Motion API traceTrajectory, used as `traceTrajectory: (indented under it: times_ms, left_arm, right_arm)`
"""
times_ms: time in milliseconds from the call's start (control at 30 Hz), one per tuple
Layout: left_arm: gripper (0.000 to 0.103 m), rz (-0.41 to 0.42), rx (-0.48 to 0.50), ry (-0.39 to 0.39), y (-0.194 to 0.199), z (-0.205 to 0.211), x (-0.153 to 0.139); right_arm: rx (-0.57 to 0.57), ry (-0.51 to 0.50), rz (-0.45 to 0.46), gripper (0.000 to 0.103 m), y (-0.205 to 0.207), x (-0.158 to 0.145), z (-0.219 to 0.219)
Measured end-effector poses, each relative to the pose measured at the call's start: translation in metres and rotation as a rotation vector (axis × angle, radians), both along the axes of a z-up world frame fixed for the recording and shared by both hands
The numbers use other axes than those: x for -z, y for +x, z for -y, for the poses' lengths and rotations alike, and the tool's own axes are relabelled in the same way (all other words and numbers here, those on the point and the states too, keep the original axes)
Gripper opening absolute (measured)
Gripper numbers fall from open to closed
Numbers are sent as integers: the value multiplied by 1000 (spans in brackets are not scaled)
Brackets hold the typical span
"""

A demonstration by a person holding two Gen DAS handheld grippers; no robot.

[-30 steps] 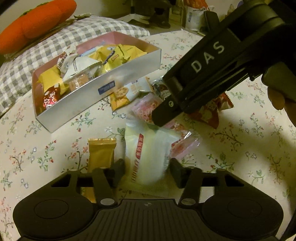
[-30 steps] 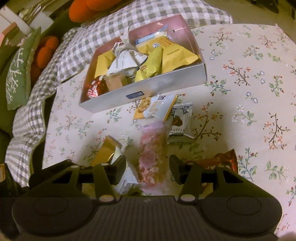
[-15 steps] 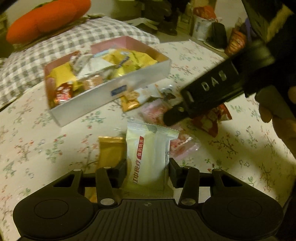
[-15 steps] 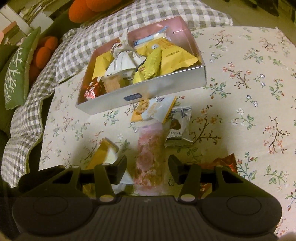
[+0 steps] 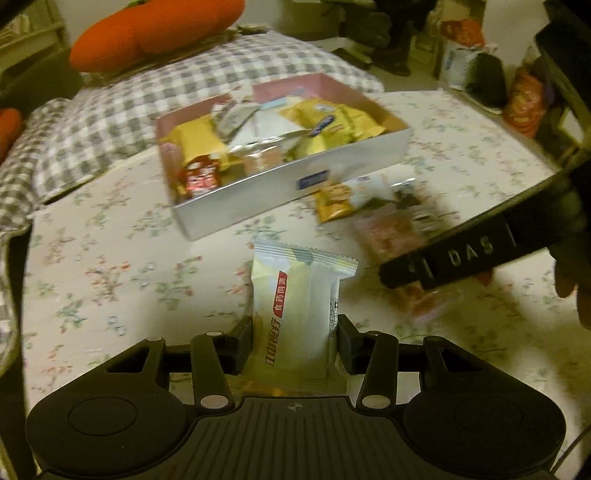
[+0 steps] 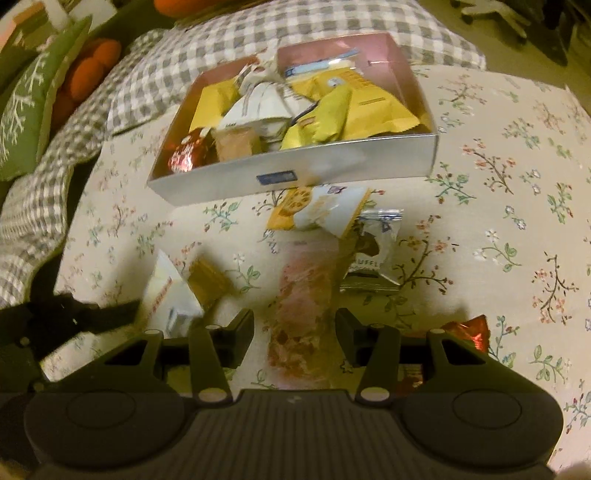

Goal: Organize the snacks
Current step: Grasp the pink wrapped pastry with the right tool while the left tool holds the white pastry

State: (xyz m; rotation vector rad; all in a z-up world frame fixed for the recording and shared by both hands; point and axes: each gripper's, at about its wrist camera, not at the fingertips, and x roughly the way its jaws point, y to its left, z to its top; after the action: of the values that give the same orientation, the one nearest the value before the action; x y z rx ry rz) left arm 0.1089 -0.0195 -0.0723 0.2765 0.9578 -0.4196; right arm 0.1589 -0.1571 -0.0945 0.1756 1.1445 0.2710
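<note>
In the left wrist view, the left gripper (image 5: 295, 334) had its jaws closed on a white snack packet (image 5: 295, 314), lifted above the flowered tablecloth (image 5: 110, 266) in front of the silver box (image 5: 288, 184) of snacks.

In the right wrist view, the right gripper (image 6: 294, 328) had its jaws spread wide around a pink snack packet (image 6: 303, 306) lying on the cloth, not gripping it, near the box (image 6: 295, 173).

Blurred by motion: snack box (image 5: 291, 192) and loose packets (image 5: 369, 195) beside it. Red packet (image 6: 467, 332) half hidden behind right gripper (image 6: 294, 328). Orange cushion (image 5: 155, 29) cut by top edge. Box label (image 6: 277, 178) unreadable.
</note>
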Motion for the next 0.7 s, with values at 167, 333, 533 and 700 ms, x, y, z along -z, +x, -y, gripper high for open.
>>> traceTrajectory:
  times_ms: [167,333,533,700]
  left_arm:
    - [44,-4,-72,12,5,-7,3]
    - [44,6,-109,22,5,-10,4]
    - [44,15,-141,12,6,-12,2]
    - [44,14,-156,3,7,-14,1]
  right_arm:
    - [-40,-78,29,45,-3,6,-15]
    - [-111,-227,91,31,-13,6,-33]
    - [-84,-195,78,29,-12,4,-26]
    - [-53,-127,59,29,-14,2,-21]
